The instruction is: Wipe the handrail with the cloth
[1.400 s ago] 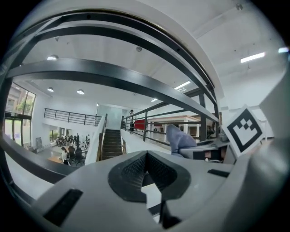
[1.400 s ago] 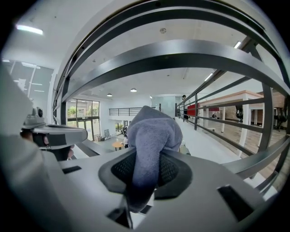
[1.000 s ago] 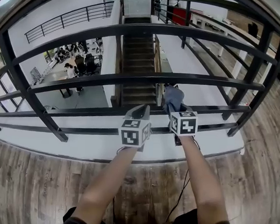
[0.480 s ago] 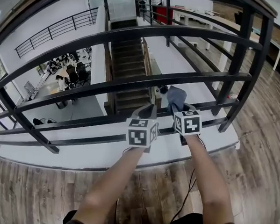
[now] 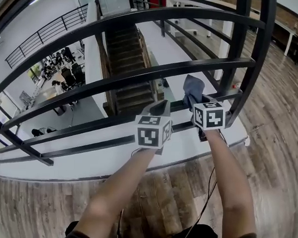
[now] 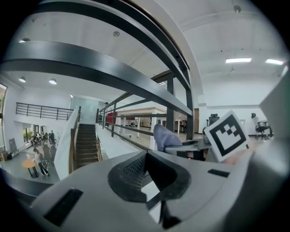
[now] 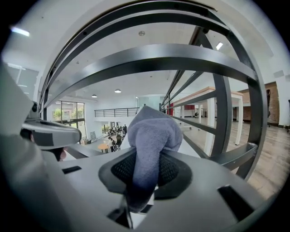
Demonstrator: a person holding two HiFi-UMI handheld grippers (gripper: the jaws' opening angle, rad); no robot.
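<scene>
— How will the cloth handle?
— Soft, light and limp, I'd judge. The cloth (image 7: 152, 131) is grey-blue terry, pinched in my right gripper (image 5: 194, 99), with its bunched end poking past the jaws. I'd hold it at the folded middle so a padded end leads. It should drag on steel, not slip. It sits right, near the post (image 5: 259, 42), just by a lower bar of the handrail (image 5: 141, 76); I can't tell if it touches.
— And the left gripper (image 6: 145, 156)?
— Closed on nothing, just left of the other.
— Any writing?
— None readable, only square markers on each cube (image 5: 152, 132).
</scene>
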